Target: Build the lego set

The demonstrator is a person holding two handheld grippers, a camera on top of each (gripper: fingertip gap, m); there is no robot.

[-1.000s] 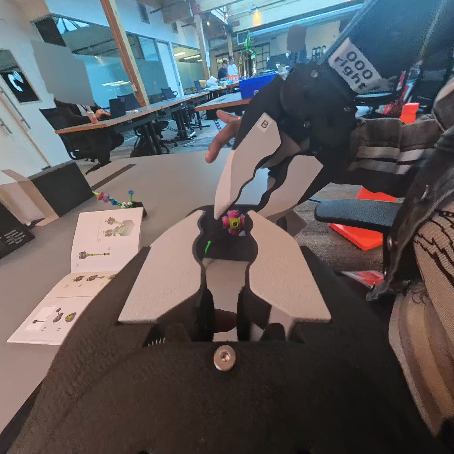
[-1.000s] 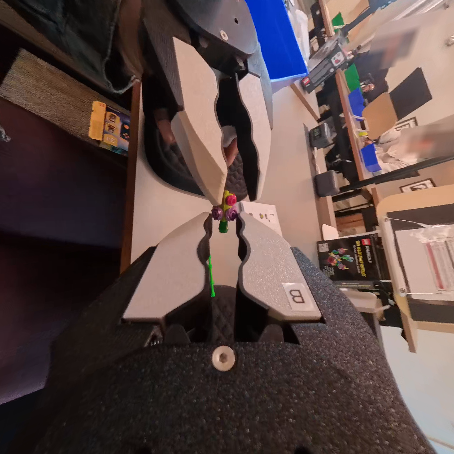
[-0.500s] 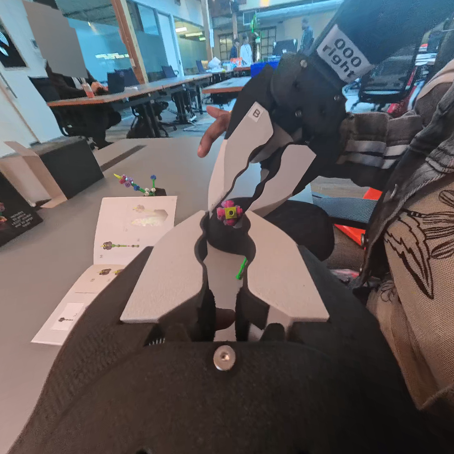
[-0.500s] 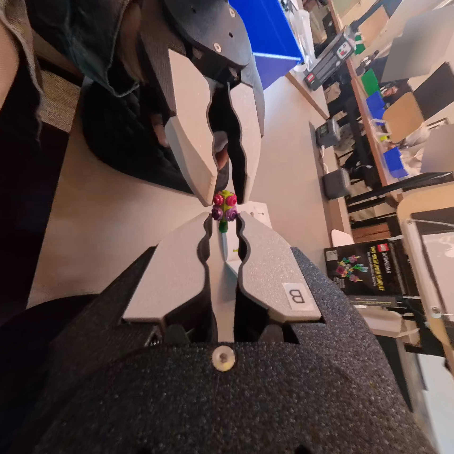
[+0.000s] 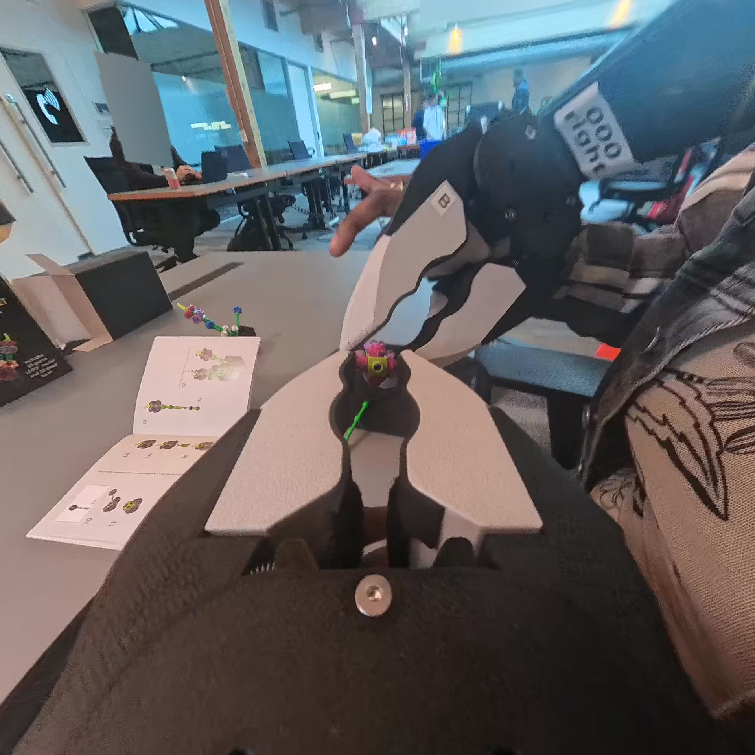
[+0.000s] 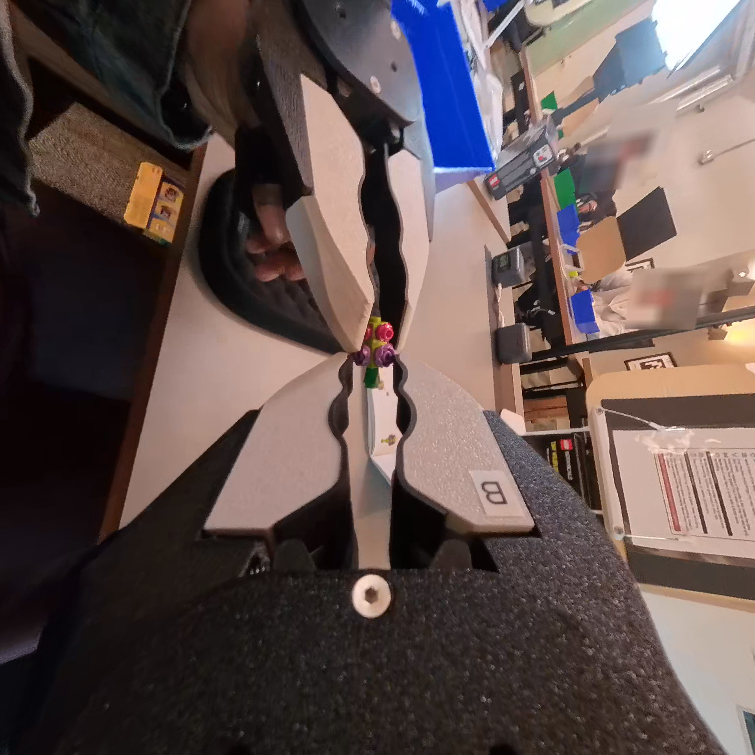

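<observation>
A small lego flower (image 5: 374,365) has a lime cube core, pink and purple blossoms and a thin green stem (image 5: 355,421). My left gripper (image 5: 376,355) is shut on the flower head, above the table's near edge. My right gripper (image 5: 388,347) comes down from the upper right and meets it tip to tip. In the right wrist view my right gripper (image 6: 372,358) is shut around the purple blossoms and dark green stub of the flower (image 6: 378,345). The left gripper (image 6: 382,339) grips the red and lime part from above.
An open instruction booklet (image 5: 196,408) lies on the grey table (image 5: 81,429) to the left. Behind it stand a partly built flower sprig (image 5: 212,322), an open black box (image 5: 118,290) and the set's black box (image 5: 24,367). A chair (image 5: 539,367) and the person's torso are at the right. Less than 4 cm separates the two grippers' tips.
Both grippers stay joined at the flower and have tilted together. The thin green stem has swung from right to left between my left fingers. It no longer shows in the right wrist view.
</observation>
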